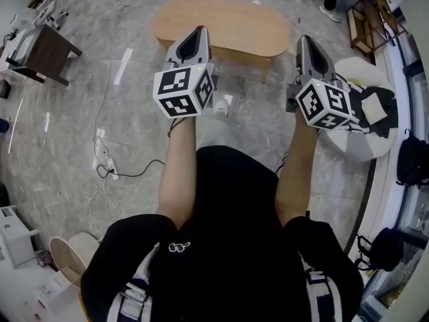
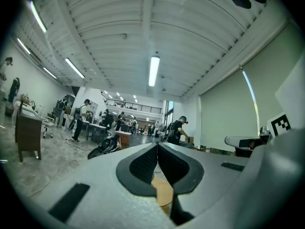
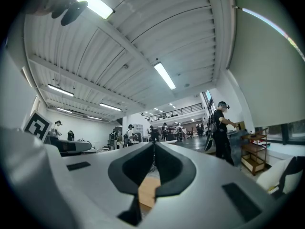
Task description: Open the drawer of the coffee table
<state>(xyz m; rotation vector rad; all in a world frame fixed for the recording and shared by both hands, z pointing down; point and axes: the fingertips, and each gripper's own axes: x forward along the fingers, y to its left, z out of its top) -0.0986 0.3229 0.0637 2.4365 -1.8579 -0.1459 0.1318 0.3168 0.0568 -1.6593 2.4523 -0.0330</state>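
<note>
At the near edge of the head view, the person's two bare forearms reach forward, each holding a hand-held gripper out roughly level above the grey marbled floor (image 1: 134, 106). The left hand-held gripper (image 1: 199, 31) has its jaws clenched together with nothing between them, as its own view shows (image 2: 157, 146). The right hand-held gripper (image 1: 305, 40) is likewise clenched and empty (image 3: 153, 146). One light shoe (image 1: 222, 106) shows on the floor between the arms.

Beyond them stands the coffee table (image 1: 221, 20), an oval wooden top lying crosswise in front of the person; the left gripper's tip shows over its near edge, and the right one just off its right end. Its drawer cannot be made out. A power strip (image 1: 104, 157) with its cable lies on the floor at the left, a dark side table (image 1: 45, 49) farther left, and a white round seat (image 1: 367, 123) at the right.
</note>
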